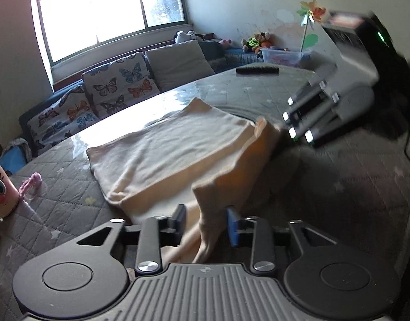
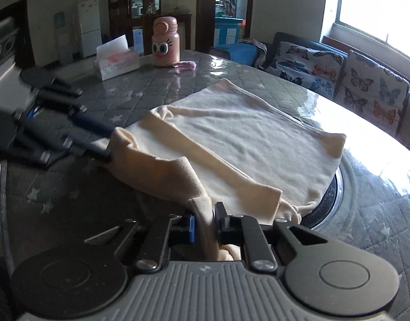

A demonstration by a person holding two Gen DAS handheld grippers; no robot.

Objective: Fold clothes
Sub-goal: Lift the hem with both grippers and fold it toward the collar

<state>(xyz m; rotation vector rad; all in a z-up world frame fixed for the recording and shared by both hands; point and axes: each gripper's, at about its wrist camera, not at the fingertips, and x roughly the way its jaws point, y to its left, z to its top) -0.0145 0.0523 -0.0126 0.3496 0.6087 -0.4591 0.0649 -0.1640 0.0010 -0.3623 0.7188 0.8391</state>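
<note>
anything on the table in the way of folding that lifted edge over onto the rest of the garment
Nothing visible does. Both the left gripper and right gripper already pinch the cream garment, whose flat part is bare. The pink bottle and tissue box stand well beyond it.

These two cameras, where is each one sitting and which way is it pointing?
Left wrist view: sits on the left gripper, looking along its fingers across the table toward the window and butterfly sofa; the right gripper shows at right.
Right wrist view: sits on the right gripper, facing the pink bottle and tissue box; the left gripper shows at left.
Shared: both see the cream garment, each gripper pinching one end of its lifted edge.
</note>
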